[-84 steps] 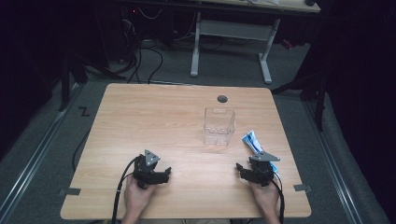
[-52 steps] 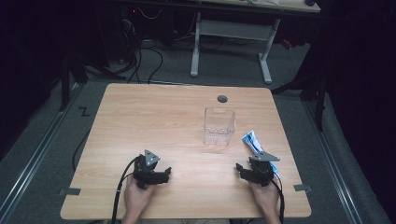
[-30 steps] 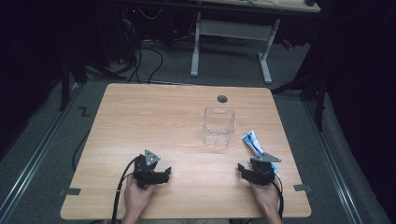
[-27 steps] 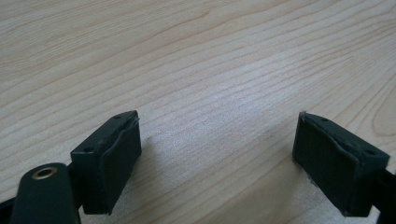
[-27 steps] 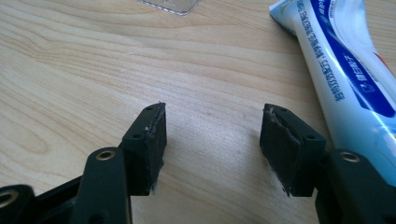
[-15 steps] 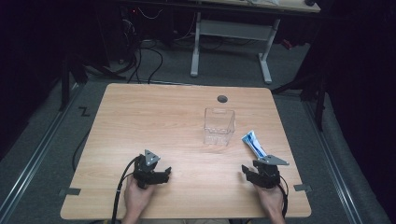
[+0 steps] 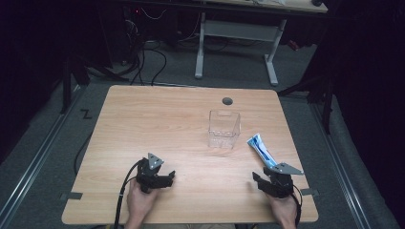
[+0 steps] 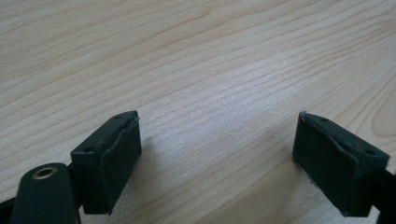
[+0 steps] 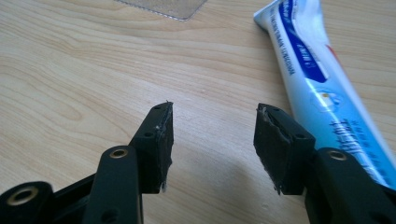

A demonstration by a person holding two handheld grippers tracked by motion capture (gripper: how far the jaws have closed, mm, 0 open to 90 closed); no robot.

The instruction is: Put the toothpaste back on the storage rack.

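Observation:
A blue and white toothpaste tube (image 7: 260,149) lies flat on the wooden table (image 7: 157,124), right of a clear plastic box (image 7: 223,129). My right gripper (image 7: 267,179) sits just short of the tube's near end, by the front right corner. In the right gripper view the tube (image 9: 317,88) runs along the outside of the right jaw. The right gripper (image 9: 212,121) is open; its jaws have just been closing, and only bare wood lies between them. My left gripper (image 7: 167,178) rests at the front left. It is wide open (image 8: 217,140) over bare wood.
A round cable hole (image 7: 227,101) sits near the table's far edge. The corner of the clear box (image 9: 163,7) shows ahead of the right jaws. Both hands are close to the table's front edge. Beyond the table stands a white desk frame (image 7: 236,33) on a dark floor.
My right gripper has shifted a little to the right, toward the table's right edge, and its jaws stand narrower. The left gripper, the tube and the box have not moved.

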